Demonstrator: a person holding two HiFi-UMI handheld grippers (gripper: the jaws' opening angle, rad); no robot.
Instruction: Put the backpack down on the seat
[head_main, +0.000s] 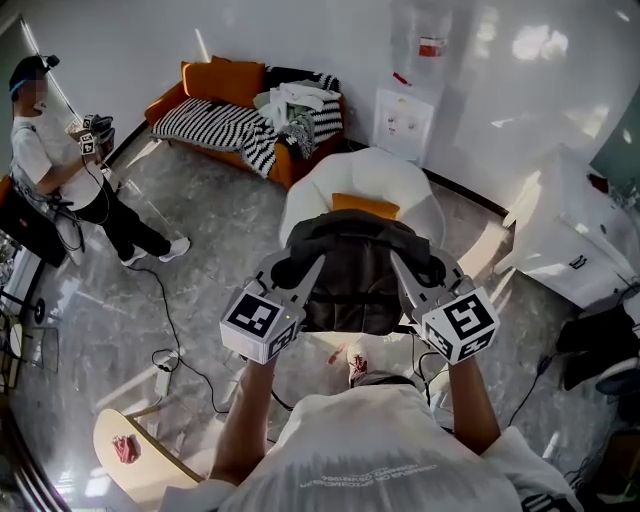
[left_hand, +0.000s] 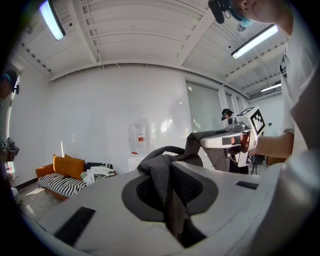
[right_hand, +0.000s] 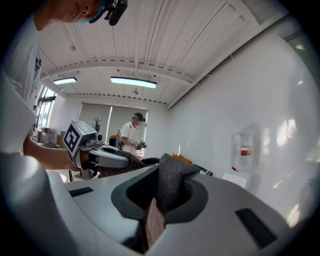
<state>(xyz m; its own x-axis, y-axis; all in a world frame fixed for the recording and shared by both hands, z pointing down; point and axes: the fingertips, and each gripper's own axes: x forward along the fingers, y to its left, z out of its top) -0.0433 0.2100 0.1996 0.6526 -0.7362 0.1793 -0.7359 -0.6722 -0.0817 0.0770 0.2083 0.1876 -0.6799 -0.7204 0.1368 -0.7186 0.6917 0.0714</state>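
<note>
I hold the backpack (head_main: 352, 285) up in the air, just on the near side of the white seat (head_main: 375, 175) and not resting on it. The left gripper (head_main: 312, 265) and right gripper (head_main: 398, 265) each clamp a fold of its grey fabric near the top. That top edge runs left to right between them, and the long axis hangs downward, with the top end facing the orange cushion (head_main: 365, 206).

Your forearms (head_main: 247, 415) reach forward side by side; left gripper (head_main: 296, 268) and right gripper (head_main: 417, 268) both grip backpack (head_main: 350, 285) fabric tightly.
</note>
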